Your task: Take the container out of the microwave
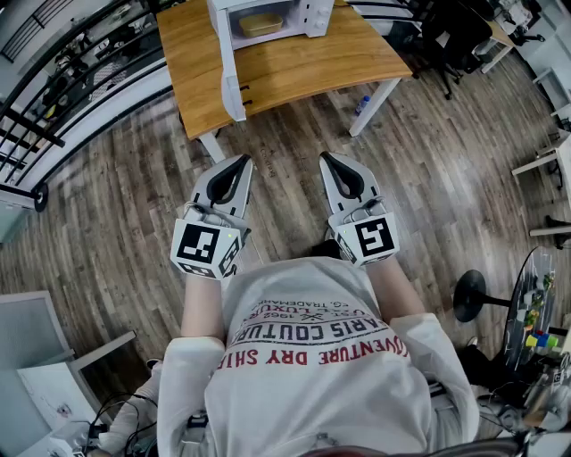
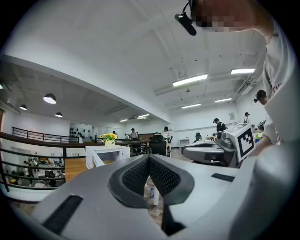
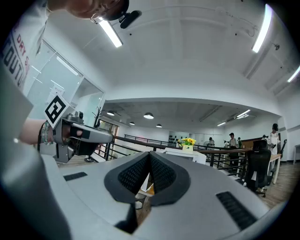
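Note:
A white microwave (image 1: 308, 16) stands on the wooden table (image 1: 294, 67) at the top of the head view, its door (image 1: 233, 85) swung open toward me. Inside lies a tan container (image 1: 260, 24). My left gripper (image 1: 241, 162) and right gripper (image 1: 326, 158) are held side by side over the wood floor, well short of the table, both level and shut with nothing between the jaws. In the left gripper view the shut left gripper (image 2: 148, 157) points toward the microwave (image 2: 105, 154). The shut right gripper (image 3: 150, 153) faces the microwave (image 3: 185, 153) in its own view, with yellow flowers (image 3: 188, 141) on top.
A bottle (image 1: 361, 105) stands on the floor by the table's right leg. A black railing (image 1: 53, 98) runs along the left. Office chairs (image 1: 455, 31) sit at the upper right, a round stool base (image 1: 470, 295) at the right. People stand far off in the room.

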The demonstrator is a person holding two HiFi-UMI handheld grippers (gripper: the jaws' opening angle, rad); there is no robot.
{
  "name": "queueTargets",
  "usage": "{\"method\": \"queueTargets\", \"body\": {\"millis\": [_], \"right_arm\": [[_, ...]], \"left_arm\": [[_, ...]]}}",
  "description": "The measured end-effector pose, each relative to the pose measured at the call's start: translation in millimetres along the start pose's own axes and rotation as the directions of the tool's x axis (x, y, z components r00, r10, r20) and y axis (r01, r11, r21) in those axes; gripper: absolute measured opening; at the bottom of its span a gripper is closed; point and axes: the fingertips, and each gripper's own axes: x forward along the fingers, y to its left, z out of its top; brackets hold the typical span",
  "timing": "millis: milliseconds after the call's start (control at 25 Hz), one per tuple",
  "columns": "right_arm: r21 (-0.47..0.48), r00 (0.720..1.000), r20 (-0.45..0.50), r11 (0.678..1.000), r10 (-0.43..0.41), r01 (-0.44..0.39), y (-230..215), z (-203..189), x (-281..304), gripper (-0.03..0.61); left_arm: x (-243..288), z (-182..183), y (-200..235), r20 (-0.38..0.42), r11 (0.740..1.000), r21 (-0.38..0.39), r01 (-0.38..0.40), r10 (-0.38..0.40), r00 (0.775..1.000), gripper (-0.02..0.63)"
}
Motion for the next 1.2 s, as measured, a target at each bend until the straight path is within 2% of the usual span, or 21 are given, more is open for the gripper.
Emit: {"method": "queueTargets", "body": {"millis": [480, 680, 720, 760, 800, 1040, 1200], "right_arm": [[0.006, 1.000, 0.004, 1.000, 0.008, -0.008, 9, -3, -2, 0.028], [0.000, 0.999, 0.026, 0.999, -0.041, 0.041, -1, 1, 0, 0.036], [0.001, 0.999, 0.027, 0.999, -0.043, 0.043, -3, 2, 2, 0.085], [0.002, 0.999, 0.026, 0.999, -0.038, 0.038, -5, 3, 5, 0.197], [-0.001, 0.999, 0.023, 0.999, -0.033, 0.033, -7, 3, 7, 0.255], [-0.018, 1.000, -0.001, 0.999, -0.028, 0.028, -25, -1, 20, 0.256], [0.012, 1.000, 0.018, 1.000, 0.014, -0.014, -39, -5, 34, 0.252]], "left_arm": [[-2, -7, -2, 0.000, 1.000, -0.014, 0.013, -0.013, 1.000, 0.012], [-2, -11, 1, -0.004, 0.999, -0.030, 0.011, -0.011, 1.000, 0.012], [-2, -11, 3, -0.004, 0.999, -0.034, 0.009, -0.009, 1.000, 0.012], [-1, -11, 5, -0.003, 0.999, -0.038, 0.005, -0.005, 1.000, 0.012], [-1, -11, 6, -0.001, 0.999, -0.042, 0.002, -0.002, 1.000, 0.012], [11, -13, 14, 0.008, 0.998, -0.065, -0.024, 0.025, 1.000, 0.012], [26, -14, 22, 0.010, 0.995, -0.076, -0.064, 0.064, 0.998, 0.012]]}}
